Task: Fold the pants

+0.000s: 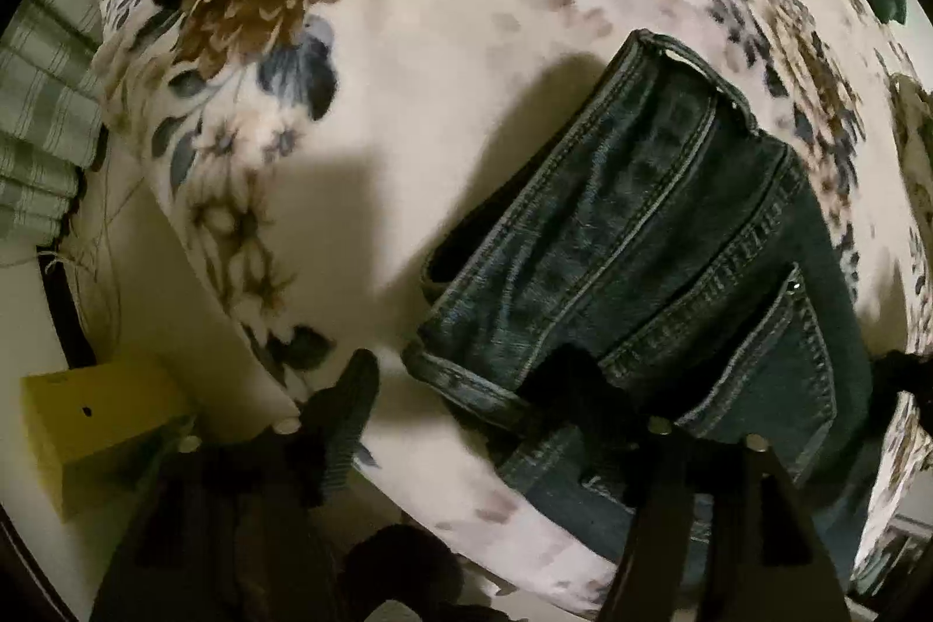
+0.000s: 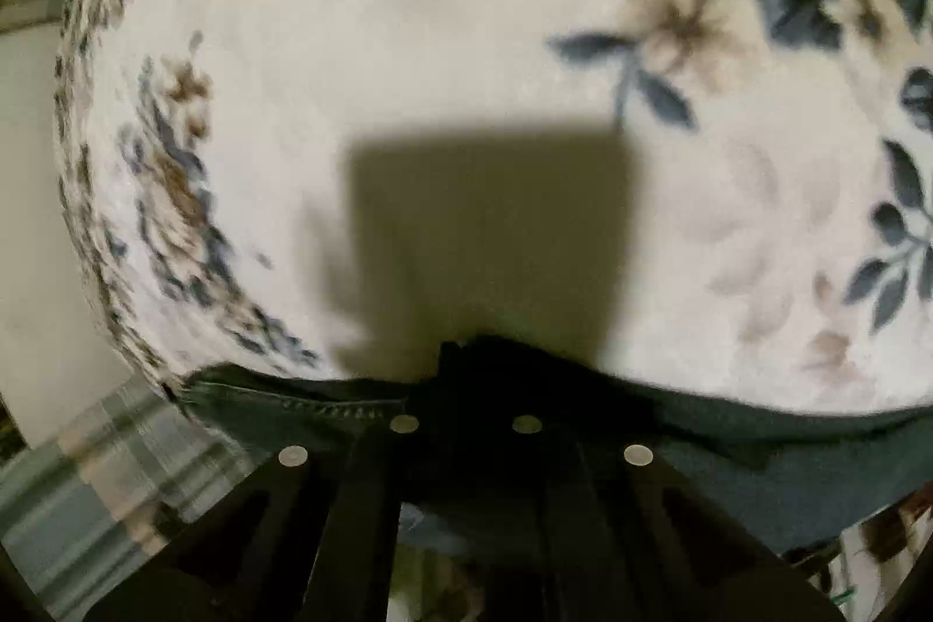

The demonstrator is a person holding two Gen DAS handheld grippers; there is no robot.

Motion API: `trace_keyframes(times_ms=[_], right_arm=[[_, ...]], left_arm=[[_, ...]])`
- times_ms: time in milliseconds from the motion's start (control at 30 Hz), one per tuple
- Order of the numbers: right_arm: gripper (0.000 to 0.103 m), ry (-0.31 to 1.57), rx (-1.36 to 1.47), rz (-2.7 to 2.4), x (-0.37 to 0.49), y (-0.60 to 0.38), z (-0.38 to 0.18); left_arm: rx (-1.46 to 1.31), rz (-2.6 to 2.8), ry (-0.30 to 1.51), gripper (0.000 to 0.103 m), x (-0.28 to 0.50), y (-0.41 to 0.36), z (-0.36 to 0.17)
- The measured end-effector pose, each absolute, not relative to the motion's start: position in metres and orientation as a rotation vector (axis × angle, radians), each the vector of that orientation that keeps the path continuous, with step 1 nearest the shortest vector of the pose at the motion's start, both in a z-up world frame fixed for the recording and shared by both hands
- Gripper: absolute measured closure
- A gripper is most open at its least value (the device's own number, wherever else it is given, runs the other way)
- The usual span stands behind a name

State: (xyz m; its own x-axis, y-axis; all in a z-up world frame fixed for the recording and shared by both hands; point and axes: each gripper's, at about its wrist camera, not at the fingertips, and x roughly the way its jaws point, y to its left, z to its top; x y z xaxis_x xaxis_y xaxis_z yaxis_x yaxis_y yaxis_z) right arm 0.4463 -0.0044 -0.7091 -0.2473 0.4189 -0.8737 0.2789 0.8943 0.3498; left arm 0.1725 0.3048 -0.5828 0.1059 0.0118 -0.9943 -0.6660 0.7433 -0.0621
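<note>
The jeans (image 1: 659, 237) lay on the bed's floral blanket (image 1: 443, 39), already doubled into a thick dark-denim bundle with a hem end toward the far side and a stitched back pocket (image 1: 781, 365) nearer me. I judged them heavy for cloth and stiff along the double-stitched seams, limp in the flat panels, and rough enough not to slip between the pads. The layers looked liable to slide over one another, so I reckoned the place to take hold was a seamed edge or the folded corner, pinching all layers together and not just the top one.

My left tool (image 1: 466, 424) stood wide apart, one finger (image 1: 350, 406) off the denim over the blanket, the other dark against the near edge of the bundle; I could not tell whether that one touched the cloth, and it held nothing that I could see.

My right tool (image 2: 466, 424) had its two fingers drawn close together at a dark edge of the jeans (image 2: 729, 447), which ran across the bottom of that view. It looked pinched on the denim, though the tips were lost in shadow.

Beyond the bed's edge sat a yellow box (image 1: 99, 412) and a green striped cloth (image 1: 41, 120).
</note>
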Motion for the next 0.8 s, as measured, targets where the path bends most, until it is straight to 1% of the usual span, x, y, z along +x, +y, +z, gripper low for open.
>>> trace_keyframes(times_ms=[100,133,167,300,333,367,400,433,467,500,533,567,600,633,667,700,733,767,800], right_arm=[[0.102,1.813,0.586,0.109,0.449,-0.018,-0.697],[0.102,1.802,0.597,0.102,0.452,-0.020,-0.698],[0.103,1.789,0.608,0.082,0.459,-0.028,-0.703],[0.102,1.727,0.595,0.088,0.470,-0.029,-0.697],[0.102,1.755,0.617,0.146,0.470,-0.027,-0.696],[0.099,1.781,0.599,0.203,0.468,-0.023,-0.690],[0.082,1.788,0.548,0.245,0.465,-0.018,-0.683],[0.068,1.780,0.472,0.276,0.461,-0.014,-0.676],[0.050,1.773,0.381,0.297,0.455,-0.009,-0.674],[0.049,1.778,0.325,0.300,0.451,-0.005,-0.676],[0.049,1.798,0.277,0.305,0.448,0.001,-0.683],[0.049,1.876,0.254,0.357,0.440,0.015,-0.705],[0.061,1.876,0.254,0.357,0.440,0.015,-0.705],[0.078,1.889,0.250,0.392,0.437,0.021,-0.712],[0.085,1.886,0.229,0.385,0.435,0.023,-0.717],[0.089,1.889,0.250,0.359,0.435,0.020,-0.718],[0.090,1.869,0.287,0.327,0.438,0.015,-0.713],[0.097,1.834,0.308,0.308,0.440,0.010,-0.703],[0.098,1.804,0.327,0.291,0.442,0.004,-0.693]], left_arm=[[-0.616,0.537,1.384,0.022,0.171,0.313,-0.589],[-0.626,0.533,1.382,0.021,0.171,0.317,-0.591],[-0.630,0.530,1.383,0.020,0.169,0.320,-0.593],[-0.607,0.522,1.393,0.020,0.155,0.315,-0.584],[-0.599,0.521,1.387,0.020,0.150,0.311,-0.579],[-0.587,0.518,1.379,0.020,0.147,0.308,-0.569],[-0.578,0.513,1.375,0.020,0.145,0.309,-0.563],[-0.564,0.508,1.371,0.020,0.144,0.307,-0.559],[-0.543,0.505,1.369,0.020,0.145,0.304,-0.556],[-0.523,0.503,1.370,0.020,0.145,0.302,-0.554],[-0.508,0.499,1.372,0.020,0.147,0.301,-0.554],[-0.491,0.495,1.377,0.020,0.149,0.294,-0.554],[-0.480,0.490,1.383,0.020,0.151,0.291,-0.555],[-0.472,0.488,1.385,0.020,0.152,0.290,-0.557],[-0.451,0.486,1.390,0.020,0.153,0.286,-0.558],[-0.432,0.485,1.396,0.020,0.155,0.282,-0.559],[-0.417,0.485,1.403,0.020,0.156,0.277,-0.560],[-0.405,0.482,1.412,0.020,0.156,0.277,-0.565],[-0.399,0.482,1.422,0.020,0.156,0.277,-0.570]])
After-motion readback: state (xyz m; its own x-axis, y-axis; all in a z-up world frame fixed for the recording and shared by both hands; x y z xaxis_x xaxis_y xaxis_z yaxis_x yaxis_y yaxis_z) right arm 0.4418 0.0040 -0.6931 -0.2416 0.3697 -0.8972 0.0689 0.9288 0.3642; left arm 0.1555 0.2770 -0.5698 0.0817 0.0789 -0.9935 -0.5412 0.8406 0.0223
